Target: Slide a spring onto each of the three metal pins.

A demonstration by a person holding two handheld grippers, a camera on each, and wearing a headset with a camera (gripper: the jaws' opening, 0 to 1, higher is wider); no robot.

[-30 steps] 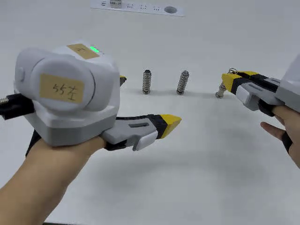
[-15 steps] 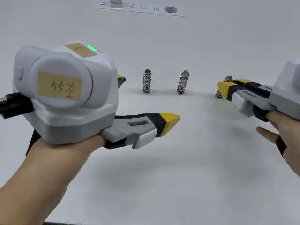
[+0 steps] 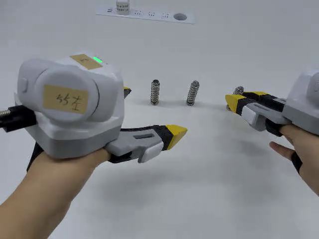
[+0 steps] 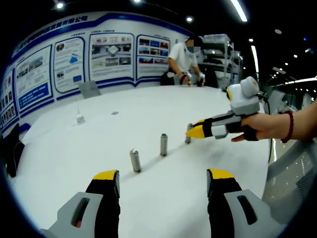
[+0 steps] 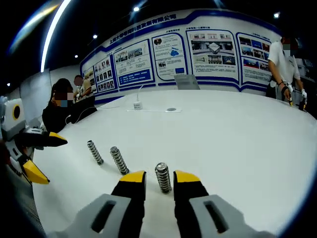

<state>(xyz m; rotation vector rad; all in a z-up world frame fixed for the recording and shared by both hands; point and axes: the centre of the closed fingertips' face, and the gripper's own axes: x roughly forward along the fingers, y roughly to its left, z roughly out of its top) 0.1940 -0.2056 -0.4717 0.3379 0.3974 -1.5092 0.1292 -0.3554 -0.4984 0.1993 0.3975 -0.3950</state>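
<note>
Only legible marking is a tan sticker (image 3: 65, 98) on the left gripper (image 4: 163, 174) body, handwritten "55" plus a character I can't make out. There's a second tan sticker (image 3: 82, 59) on top, unreadable, with a green light (image 3: 97, 60) lit beside it. Wall posters (image 5: 213, 47) are too blurred to read. Versus a second ago, the right gripper (image 3: 232, 98) has come in leftward: its yellow tips were off to the right of the third pin and now sit right at it. The left gripper is in much the same pose. In the left gripper view its jaws are spread wide, holding nothing, above the white table (image 3: 209, 189) short of the row. In the right gripper view the jaws are parted only narrowly, with the third spring (image 5: 162, 174) upright in the gap at the tips. I can't tell if the pads touch it. First spring (image 3: 155, 92) and second spring (image 3: 192, 93) stand upright side by side, well apart from both grippers.
</note>
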